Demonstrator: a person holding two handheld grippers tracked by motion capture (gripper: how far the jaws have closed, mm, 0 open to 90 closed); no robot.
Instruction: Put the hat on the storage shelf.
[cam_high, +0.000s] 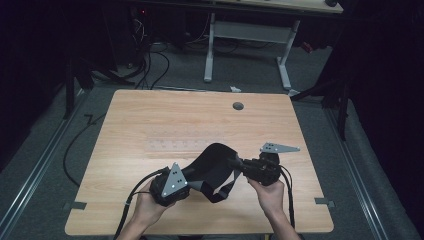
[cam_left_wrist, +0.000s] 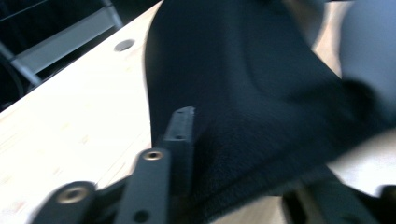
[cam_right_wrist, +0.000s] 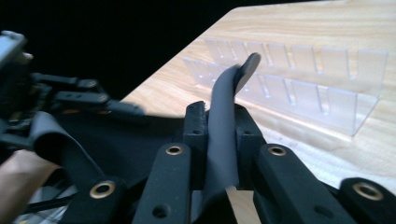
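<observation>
While both grippers hold it up off the wooden table (cam_high: 150, 120), the black padded sleep mask (cam_high: 212, 162) w/ its grey elastic strap (cam_high: 222, 187) hangs between them near the front edge, arched like a bridge. Step in hand, as I judge it: mask is lifted and stretched btwn two hands, prob. being turned or folded before it gets set down. Next move calls for keeping tension even so the soft fabric doesn't slip, and deciding which end lets go first.

Left gripper (cam_high: 192, 172) sits at near left; in left gripper view one jaw lies against the mask's (cam_left_wrist: 261, 107) edge w/ cloth bunched over the other, so it looks clamped on it, tho blurred. Right gripper (cam_right_wrist: 219, 135), near right, has its jaws shut tight on the mask's rim (cam_right_wrist: 224, 121), cloth standing upright btwn the pads.

Container: a clear plastic divided organizer (cam_right_wrist: 299, 84) lies flat on the table just beyond the mask, two rows of small compartments; every compartment I can see is empty. In high view it (cam_high: 182, 145) is faint, mid-table. Small grey grommet hole (cam_high: 238, 106) at far right of table
</observation>
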